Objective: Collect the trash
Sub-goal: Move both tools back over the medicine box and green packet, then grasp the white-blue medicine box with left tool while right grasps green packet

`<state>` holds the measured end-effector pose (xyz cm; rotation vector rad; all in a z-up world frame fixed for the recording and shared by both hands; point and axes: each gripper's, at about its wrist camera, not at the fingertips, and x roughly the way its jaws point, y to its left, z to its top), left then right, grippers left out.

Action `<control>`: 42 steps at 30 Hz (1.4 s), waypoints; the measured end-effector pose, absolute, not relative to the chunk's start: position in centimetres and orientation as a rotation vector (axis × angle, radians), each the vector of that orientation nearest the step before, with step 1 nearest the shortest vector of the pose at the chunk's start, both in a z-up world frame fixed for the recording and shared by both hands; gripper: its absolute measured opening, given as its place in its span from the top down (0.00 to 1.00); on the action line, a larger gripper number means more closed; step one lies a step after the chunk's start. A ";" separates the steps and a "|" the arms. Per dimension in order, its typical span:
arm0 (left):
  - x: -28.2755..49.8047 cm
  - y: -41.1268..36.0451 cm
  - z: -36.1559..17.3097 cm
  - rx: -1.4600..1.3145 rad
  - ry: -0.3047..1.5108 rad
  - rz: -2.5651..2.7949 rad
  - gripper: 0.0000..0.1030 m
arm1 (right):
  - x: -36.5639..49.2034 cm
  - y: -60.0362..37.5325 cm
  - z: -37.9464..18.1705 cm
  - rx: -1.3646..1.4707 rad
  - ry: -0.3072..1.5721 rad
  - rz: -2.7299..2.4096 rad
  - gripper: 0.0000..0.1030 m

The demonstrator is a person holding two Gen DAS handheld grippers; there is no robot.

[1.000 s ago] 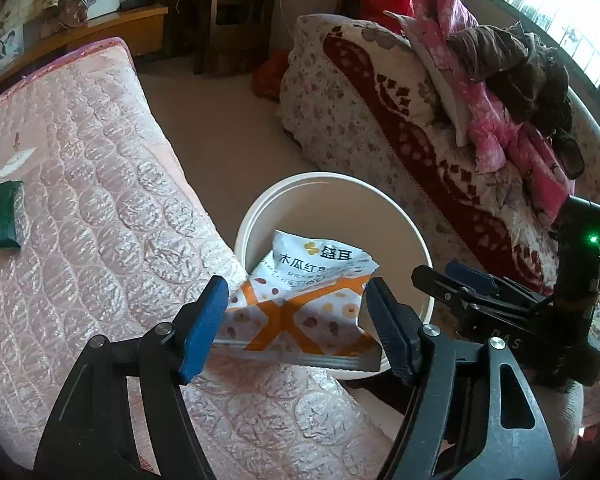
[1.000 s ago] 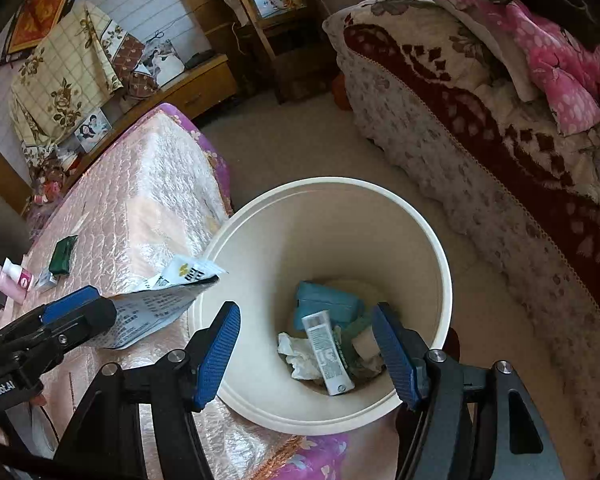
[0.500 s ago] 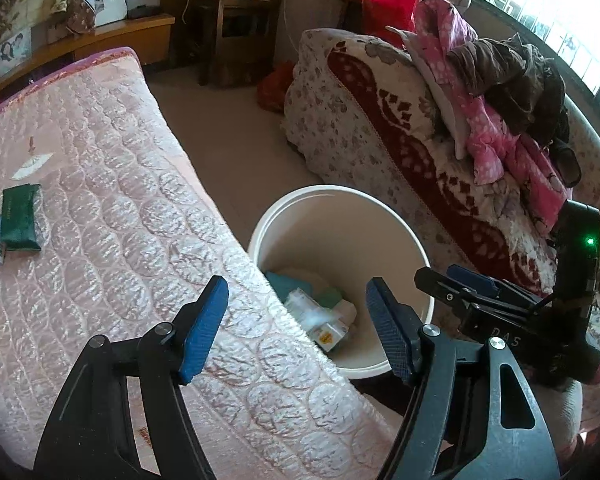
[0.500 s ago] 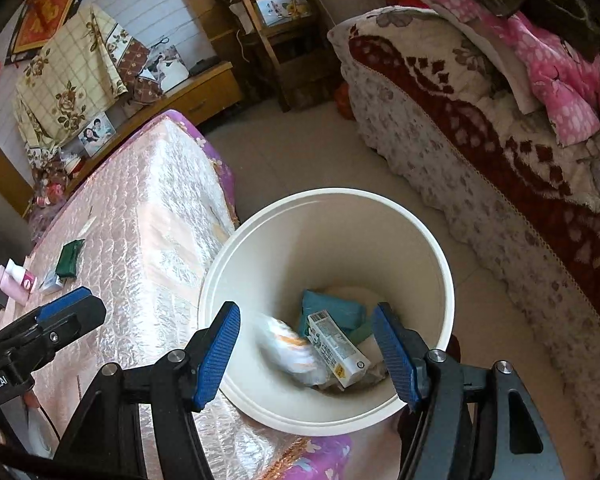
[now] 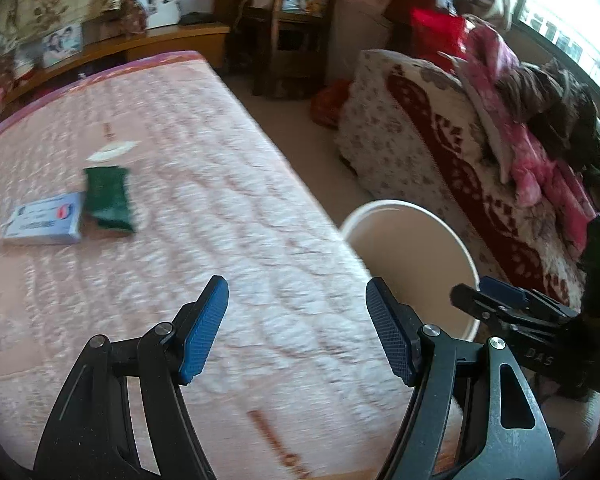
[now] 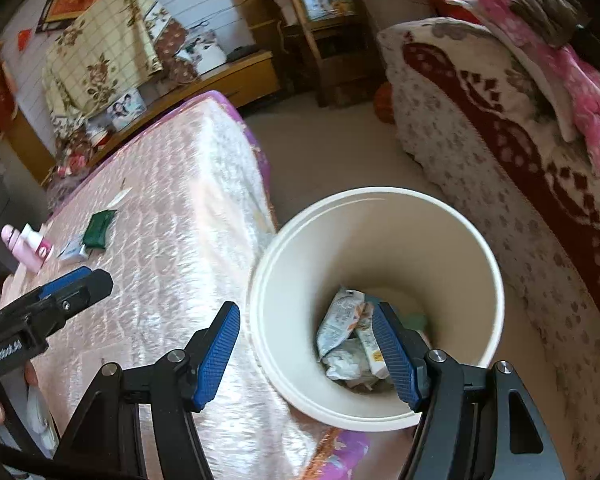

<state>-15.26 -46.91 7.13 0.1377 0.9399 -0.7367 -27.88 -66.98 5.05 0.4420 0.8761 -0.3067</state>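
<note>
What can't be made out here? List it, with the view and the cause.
- Print on the blue-and-white box: left wrist view, motion blur.
- Bottom of the trash bin: left wrist view, the quilted pink mattress and the bin's own wall hide it.
- Trash under the snack packet: right wrist view, partly behind the right gripper finger.

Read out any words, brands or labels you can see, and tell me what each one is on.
"GenRobot.AI": on the left gripper, seen from the right wrist.
"DAS": on the right gripper, seen from the left wrist; only partly shown.
Blue and white box: print too blurred.
Wrappers in the bin: print too small.
</note>
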 end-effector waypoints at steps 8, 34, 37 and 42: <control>-11.8 -40.7 6.1 0.111 0.956 -0.619 0.32 | -24.5 -62.9 5.9 0.400 0.884 -0.195 0.36; 3.0 -26.4 3.0 0.006 1.052 -0.250 0.32 | -0.3 -49.9 3.1 0.318 1.000 0.159 0.65; 4.7 -27.0 3.0 -0.003 1.044 -0.262 0.32 | -0.3 -50.4 3.5 0.297 0.986 0.163 0.72; 7.4 -28.3 3.5 -0.121 1.044 -0.354 0.32 | -2.4 -52.5 3.9 0.285 0.968 0.126 0.72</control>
